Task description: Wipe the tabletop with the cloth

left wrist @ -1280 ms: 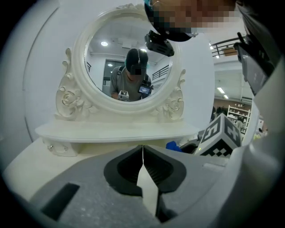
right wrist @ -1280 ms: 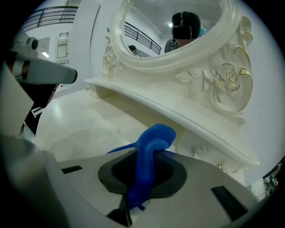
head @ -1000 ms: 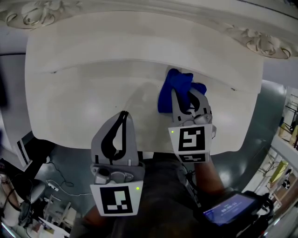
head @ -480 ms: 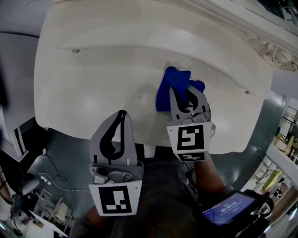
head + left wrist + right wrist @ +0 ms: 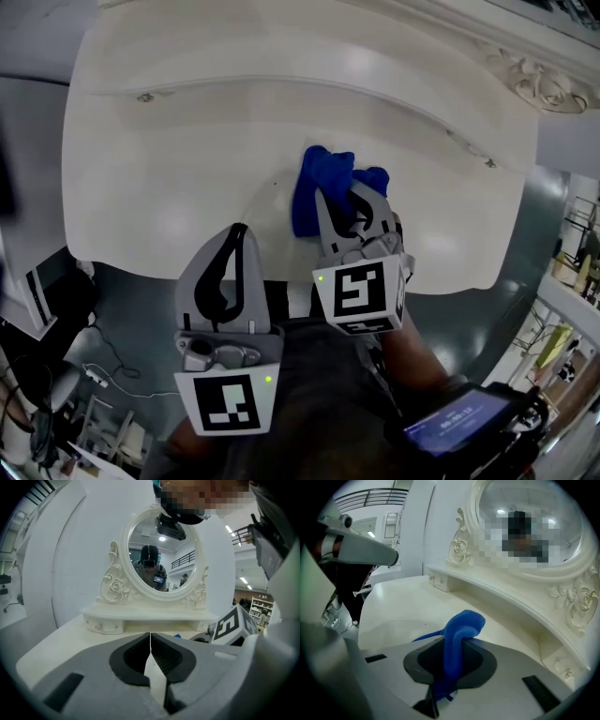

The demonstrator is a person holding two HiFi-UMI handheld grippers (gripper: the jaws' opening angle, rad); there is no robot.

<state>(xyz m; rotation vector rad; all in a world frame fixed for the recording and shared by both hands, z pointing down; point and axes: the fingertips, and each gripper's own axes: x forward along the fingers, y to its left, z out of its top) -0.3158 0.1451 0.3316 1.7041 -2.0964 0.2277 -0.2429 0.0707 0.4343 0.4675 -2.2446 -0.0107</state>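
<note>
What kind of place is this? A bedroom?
Probably a big hall or workshop, not a bedroom: the white dressing table with its carved oval mirror stands on a grey floor with loose cables, and stocked shelves stand nearby.

the cloth [image 5: 319, 183] has moved to the left over the tabletop [image 5: 178, 178], and also away from the back ledge [image 5: 281, 56]. one second ago its far edge lay against the step of the ledge, and now a strip of bare top shows between them. the right gripper [image 5: 352, 208], closed on the cloth, has gone with it, to the left and a little toward the person. its marker cube [image 5: 359, 295] is now turned slightly, with the left side lower. the head camera has swung too, so the ledge runs more slanted across the picture, higher at the left.
</note>
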